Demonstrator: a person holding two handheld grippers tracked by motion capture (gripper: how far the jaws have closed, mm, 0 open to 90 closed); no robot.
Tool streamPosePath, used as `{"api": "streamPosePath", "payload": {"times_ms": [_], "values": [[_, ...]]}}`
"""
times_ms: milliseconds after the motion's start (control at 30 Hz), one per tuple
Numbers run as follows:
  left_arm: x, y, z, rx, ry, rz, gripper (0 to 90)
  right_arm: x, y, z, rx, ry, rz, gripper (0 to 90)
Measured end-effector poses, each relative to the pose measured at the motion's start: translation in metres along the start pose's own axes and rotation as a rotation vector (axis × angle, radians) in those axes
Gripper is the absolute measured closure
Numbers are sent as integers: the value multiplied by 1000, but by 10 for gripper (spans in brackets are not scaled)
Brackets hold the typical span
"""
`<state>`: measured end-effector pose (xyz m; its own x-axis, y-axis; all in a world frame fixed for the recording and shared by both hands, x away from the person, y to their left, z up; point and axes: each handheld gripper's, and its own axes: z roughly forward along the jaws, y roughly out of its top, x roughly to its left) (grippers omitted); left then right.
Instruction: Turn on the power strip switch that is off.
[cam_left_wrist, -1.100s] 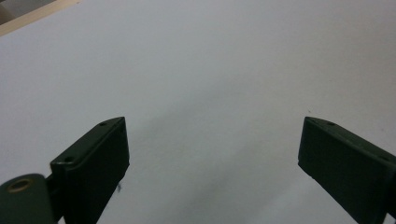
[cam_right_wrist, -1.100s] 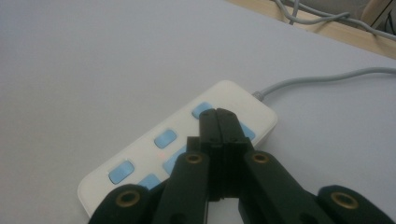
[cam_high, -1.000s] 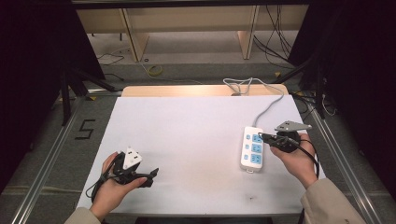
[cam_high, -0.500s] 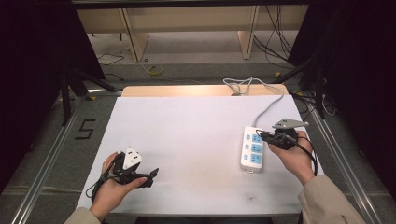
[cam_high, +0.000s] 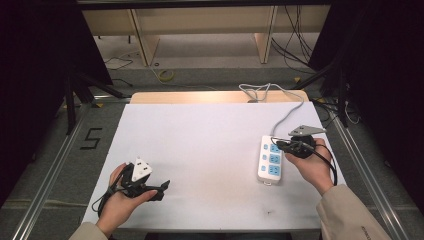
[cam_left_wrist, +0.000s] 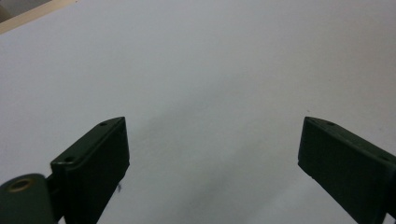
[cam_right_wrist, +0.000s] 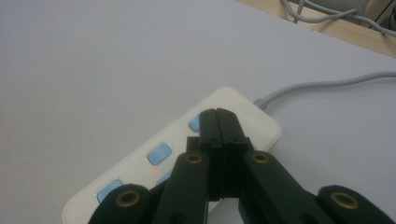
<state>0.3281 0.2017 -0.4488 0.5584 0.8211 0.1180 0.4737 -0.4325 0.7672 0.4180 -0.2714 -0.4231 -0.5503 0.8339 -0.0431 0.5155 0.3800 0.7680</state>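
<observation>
While my right gripper (cam_right_wrist: 217, 112) hovers over the white power strip (cam_high: 270, 160) with its jaws pressed together on nothing, the strip lies flat at the table's (cam_high: 210, 145) right side. My left gripper (cam_high: 162, 189) rests near the front-left corner, jaws spread wide.

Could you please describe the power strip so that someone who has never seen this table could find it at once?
On the white table, look toward the right edge, under the shut right gripper. The power strip lies flat there, its grey cord running off the far edge. It is a white bar with pale blue sockets, unlike anything else on the table.
</observation>
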Motion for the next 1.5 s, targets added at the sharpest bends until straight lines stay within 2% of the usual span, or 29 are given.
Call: {"api": "streamPosePath", "payload": {"times_ms": [867, 1500], "values": [[0, 0, 0, 0, -1, 0, 86, -6, 8, 15, 44, 1, 10, 900], [0, 0, 0, 0, -1, 1, 86, -3, 16, 29, 68, 8, 0, 900]]}}
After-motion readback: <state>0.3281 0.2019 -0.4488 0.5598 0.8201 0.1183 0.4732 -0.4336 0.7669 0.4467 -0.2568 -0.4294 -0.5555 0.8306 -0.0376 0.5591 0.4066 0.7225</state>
